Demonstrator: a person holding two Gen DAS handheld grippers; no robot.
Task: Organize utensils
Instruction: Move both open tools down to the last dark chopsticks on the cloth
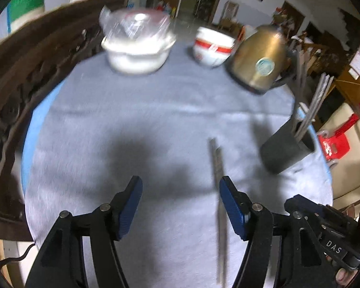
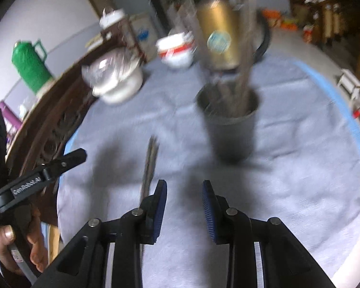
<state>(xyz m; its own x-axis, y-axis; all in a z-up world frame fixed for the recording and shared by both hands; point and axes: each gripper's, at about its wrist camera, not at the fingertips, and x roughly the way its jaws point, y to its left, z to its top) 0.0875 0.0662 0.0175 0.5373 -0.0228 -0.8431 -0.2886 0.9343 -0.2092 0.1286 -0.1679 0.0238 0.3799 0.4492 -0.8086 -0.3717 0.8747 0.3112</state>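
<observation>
Chopsticks (image 1: 219, 187) between both spread tongs.

Left gripper (image 1: 180, 187) fingers spread wide, chopsticks (image 1: 219, 206) flat on grey cloth (image 1: 132, 120), dark holder (image 1: 285, 148) right

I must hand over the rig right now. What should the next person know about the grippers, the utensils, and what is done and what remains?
Left gripper: open, empty, above the grey cloth.
Right gripper: open, empty, facing the dark utensil cup.
Utensils: several metal chopsticks already stand in the cup. One pair of chopsticks lies flat on the cloth, apart from the cup, beside the left gripper's right finger and left of the right gripper.
Done: most chopsticks are in the cup.
Left: pick up the loose pair and place it in the cup. The images are blurred, so check for other loose utensils.
</observation>
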